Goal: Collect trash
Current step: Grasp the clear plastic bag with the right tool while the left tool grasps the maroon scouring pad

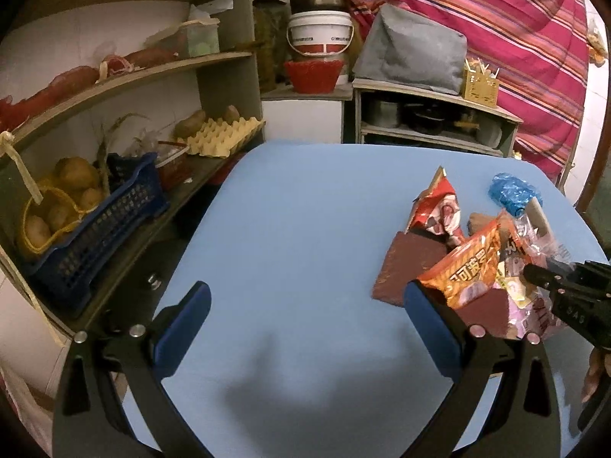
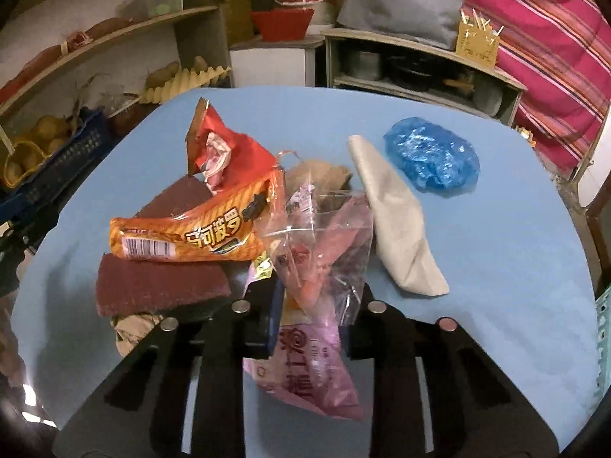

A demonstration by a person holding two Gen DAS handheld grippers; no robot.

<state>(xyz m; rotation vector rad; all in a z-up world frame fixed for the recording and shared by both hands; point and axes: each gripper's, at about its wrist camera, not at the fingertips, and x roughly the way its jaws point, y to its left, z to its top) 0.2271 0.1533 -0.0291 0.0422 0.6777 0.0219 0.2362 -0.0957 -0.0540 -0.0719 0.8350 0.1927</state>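
A pile of trash lies on the blue table [image 1: 298, 229]: an orange snack wrapper [image 2: 198, 233], a red wrapper [image 2: 225, 145], a dark red scouring pad [image 2: 156, 286], a pink and clear plastic bag [image 2: 324, 252], a white folded cloth [image 2: 397, 221] and a crumpled blue plastic cover [image 2: 431, 154]. My right gripper [image 2: 317, 301] is shut on the pink and clear plastic bag. My left gripper [image 1: 305, 297] is open and empty over bare table, left of the pile; its right finger is beside the scouring pad [image 1: 404, 263] and the orange wrapper [image 1: 469, 271].
Shelves on the left hold a blue crate [image 1: 107, 221] with potatoes, and an egg tray [image 1: 225, 133]. A low cabinet [image 1: 431, 118] with pots stands behind the table. A striped pink cloth [image 1: 515, 49] hangs at the right. A teal basket edge [image 2: 603, 336] shows at far right.
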